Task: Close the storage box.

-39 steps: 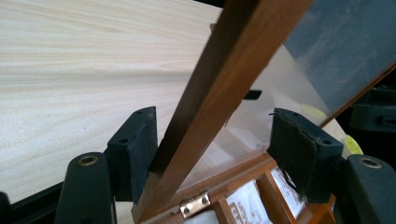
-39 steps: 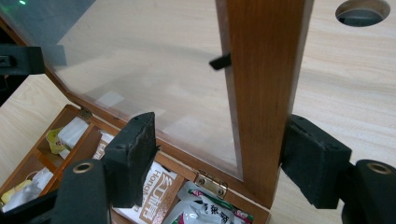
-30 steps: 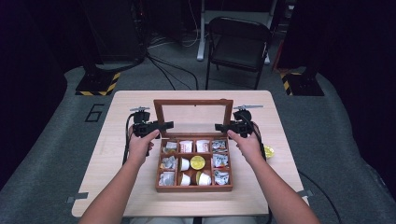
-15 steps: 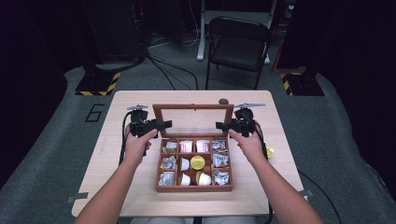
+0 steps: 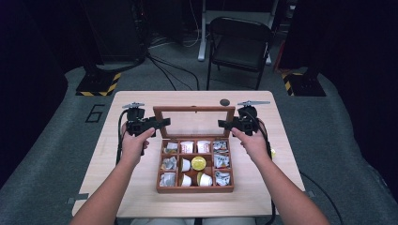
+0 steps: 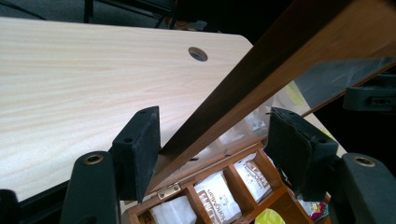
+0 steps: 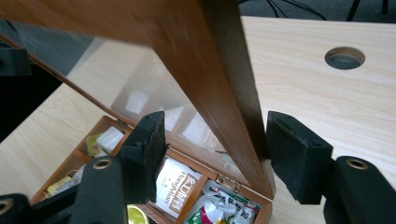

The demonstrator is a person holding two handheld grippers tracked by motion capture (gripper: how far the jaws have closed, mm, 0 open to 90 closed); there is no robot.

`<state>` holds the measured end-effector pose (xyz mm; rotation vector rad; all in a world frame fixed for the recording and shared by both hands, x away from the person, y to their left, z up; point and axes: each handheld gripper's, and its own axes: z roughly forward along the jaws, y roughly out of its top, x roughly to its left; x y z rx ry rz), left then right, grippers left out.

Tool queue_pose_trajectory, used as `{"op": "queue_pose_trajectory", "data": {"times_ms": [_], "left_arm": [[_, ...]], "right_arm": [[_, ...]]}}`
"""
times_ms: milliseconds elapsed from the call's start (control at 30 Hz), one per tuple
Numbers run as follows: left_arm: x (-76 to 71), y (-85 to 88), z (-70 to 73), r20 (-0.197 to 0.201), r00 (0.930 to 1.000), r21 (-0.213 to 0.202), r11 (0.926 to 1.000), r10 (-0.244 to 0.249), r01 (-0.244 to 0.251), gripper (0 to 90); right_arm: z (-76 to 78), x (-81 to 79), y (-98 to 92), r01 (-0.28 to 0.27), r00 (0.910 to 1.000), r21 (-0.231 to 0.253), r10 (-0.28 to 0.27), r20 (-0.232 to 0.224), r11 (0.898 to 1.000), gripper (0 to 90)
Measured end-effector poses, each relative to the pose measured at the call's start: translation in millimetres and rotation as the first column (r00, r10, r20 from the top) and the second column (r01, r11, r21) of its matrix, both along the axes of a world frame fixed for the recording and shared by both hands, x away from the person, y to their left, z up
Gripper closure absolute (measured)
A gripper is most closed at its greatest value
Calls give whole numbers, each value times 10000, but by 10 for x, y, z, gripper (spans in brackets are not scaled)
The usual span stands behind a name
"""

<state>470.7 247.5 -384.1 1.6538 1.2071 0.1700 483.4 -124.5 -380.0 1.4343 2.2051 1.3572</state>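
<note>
Looking down from the high view, a person's two arms came in from the bottom, and each hand held a black tool. The left tool (image 5: 162, 123) was at the left side of the lid (image 5: 194, 109) of a brown wooden box (image 5: 195, 189), and the right tool (image 5: 224, 123) was at the lid's right side. The box sat in the middle of the pale wooden worktop (image 5: 131, 176), with the lid standing up at its far edge. Little packets (image 5: 187, 146) and a round yellow cup (image 5: 198, 162) lay in the box's small squares. A small dark hole (image 5: 225, 101) was in the worktop just behind the lid, and a dark folding chair (image 5: 239, 44) stood on the floor beyond. In the left gripper view, the left tool (image 6: 215, 149) was spread wide, and the dark wood edge of the lid (image 6: 261, 79) ran slanting between its two black pads. One pad (image 6: 138, 149) was right against the wood and the other was apart from it. White packets (image 6: 217, 198) showed in the box below. In the right gripper view, the right tool (image 7: 217, 156) was also spread, with the lid's side rail (image 7: 224, 93) between its pads (image 7: 299, 156); neither pad was squeezing it. The glass of the lid (image 7: 107, 74) leaned over the box, and a packet (image 7: 177, 186) with writing on it lay under it.
</note>
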Motion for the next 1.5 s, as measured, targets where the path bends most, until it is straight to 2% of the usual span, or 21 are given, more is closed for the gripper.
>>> {"op": "queue_pose_trajectory", "data": {"times_ms": [100, 200, 233, 300, 367, 400, 533, 633, 833, 1000, 1267, 1300, 1433, 1500], "left_arm": [[-30, 0, 50, 89, 9999, 25, 10000, 70, -70, 360], [-52, 4, 70, 1, 10000, 79, 9999, 70, -70, 366], [-55, 14, 78, 80, 10000, 188, 9998, -1, -1, 371], [-71, 9, 93, 47, 9999, 26, 9999, 121, -122, 376], [-73, 29, 116, 229, 9997, 197, 9998, -11, 7, 377], [-86, 16, 126, 121, 9999, 9, 9999, 111, -111, 378], [-111, 14, 180, 249, 9996, 96, 9999, 102, -104, 381], [-136, 6, 221, 333, 9994, 192, 9997, 132, -138, 385], [-169, 11, 242, 385, 9992, 215, 9997, 141, -150, 385], [-213, 25, 289, 665, 9977, 429, 9990, 115, -144, 402], [-275, 28, 306, 665, 9978, 648, 9979, 12, -56, 420], [-282, 33, 305, 741, 9972, 784, 9969, -50, -8, 420], [-323, 17, 293, 681, 9977, 659, 9978, 56, -101, 420], [-333, 22, 296, 742, 9972, 871, 9962, -67, 2, 420]], "right_arm": [[52, -23, -16, -102, 9997, -74, 103, 208, 9999, 402], [61, -25, -20, -211, 9992, -210, 218, 321, 9996, 405], [63, -25, -21, -239, 9992, -215, 246, 309, 9995, 405], [68, -29, -20, -263, 9992, -197, 269, 309, 9995, 405], [83, -41, -24, -267, 9992, -189, 272, 292, 9995, 407], [96, -49, -27, -248, 9992, -182, 253, 321, 9995, 407], [156, -84, -49, -223, 9990, -66, 225, 392, 9997, 411], [202, -118, -60, -221, 9985, -159, 229, 502, 9996, 422], [277, -161, -67, -295, 9966, -299, 318, 765, 9991, 436], [316, -181, -71, -331, 9959, -284, 354, 827, 9990, 444], [351, -255, -49, -316, 9939, -527, 370, 1039, 9981, 454], [353, -258, -52, -342, 9936, -549, 398, 1058, 9979, 454], [363, -301, -70, -382, 9931, -481, 433, 1093, 9981, 457], [361, -321, -79, -402, 9927, -486, 454, 1121, 9980, 459]]}}
